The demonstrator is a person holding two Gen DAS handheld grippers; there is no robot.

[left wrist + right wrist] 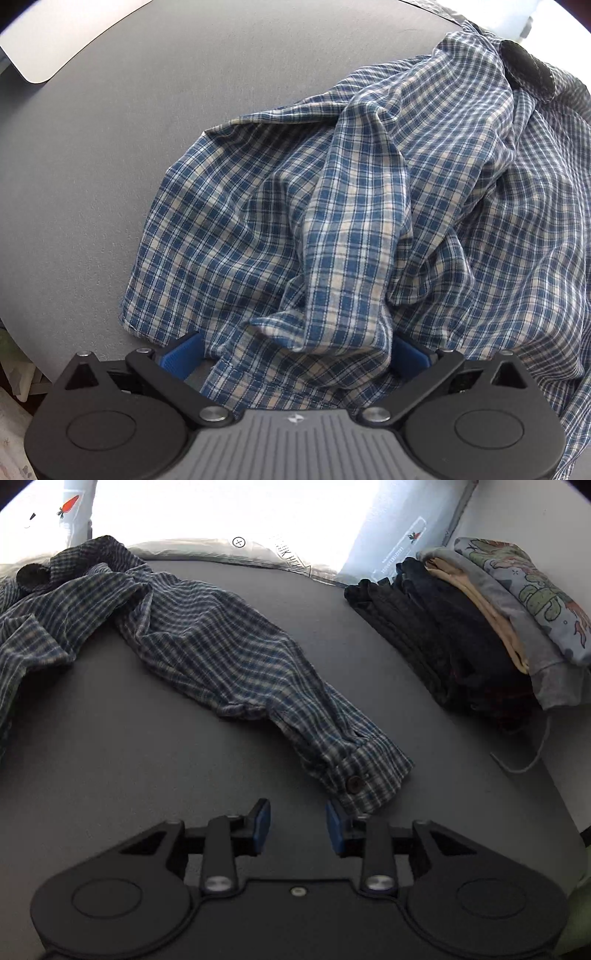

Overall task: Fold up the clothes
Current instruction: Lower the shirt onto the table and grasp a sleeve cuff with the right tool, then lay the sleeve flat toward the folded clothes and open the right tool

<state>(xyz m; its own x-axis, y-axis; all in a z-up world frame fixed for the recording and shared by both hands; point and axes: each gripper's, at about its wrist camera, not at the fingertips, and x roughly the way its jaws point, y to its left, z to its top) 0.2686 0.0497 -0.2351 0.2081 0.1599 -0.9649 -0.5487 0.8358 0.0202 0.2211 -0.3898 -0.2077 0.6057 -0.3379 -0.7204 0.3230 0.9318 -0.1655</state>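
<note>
Our left tongs [295,354] gape around the shirt [332,221], rumpled on the tabletop [110,147]; right tongs [298,827] hang released beside its cuff [369,771]. Light, limp cloth: we'd pinch hems.

The left gripper [295,354] sits low with its jaws spread wide, one blue pad [184,352] showing at the left and the other mostly covered at the right, and cloth bunched in the gap between them. The right gripper [298,825] is held level with its jaws parted and nothing between the blue pads [263,821]; its right finger tip is just beside a cuff.
</note>
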